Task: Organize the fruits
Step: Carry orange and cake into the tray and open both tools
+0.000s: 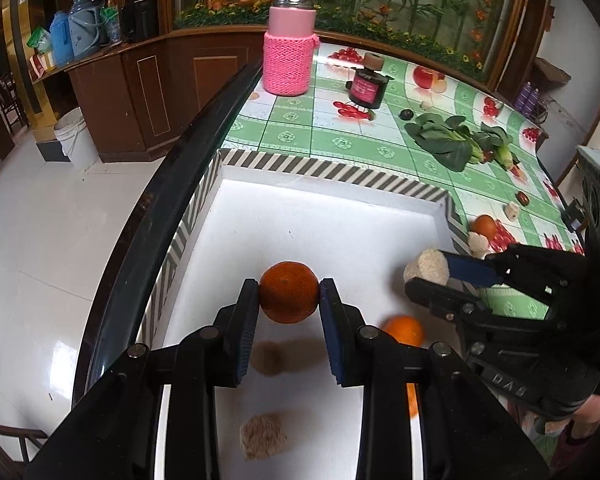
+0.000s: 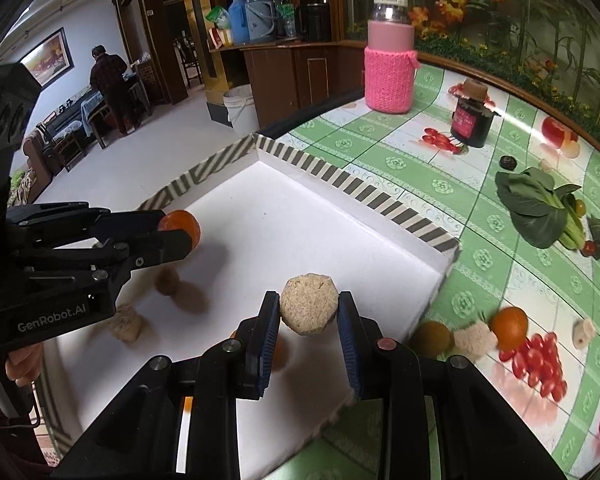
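Note:
My left gripper is shut on a dark orange tangerine and holds it above the white box with striped rim. My right gripper is shut on a tan rough round fruit, also held over the box; it shows at the right of the left wrist view. Inside the box lie a bright orange and a tan rough piece. The right wrist view shows the left gripper with its tangerine and several tan pieces below it.
On the green fruit-print tablecloth outside the box lie an orange, a brown fruit, a tan piece, leafy greens, a dark jar and a pink knit-covered bottle. The table's black edge runs left.

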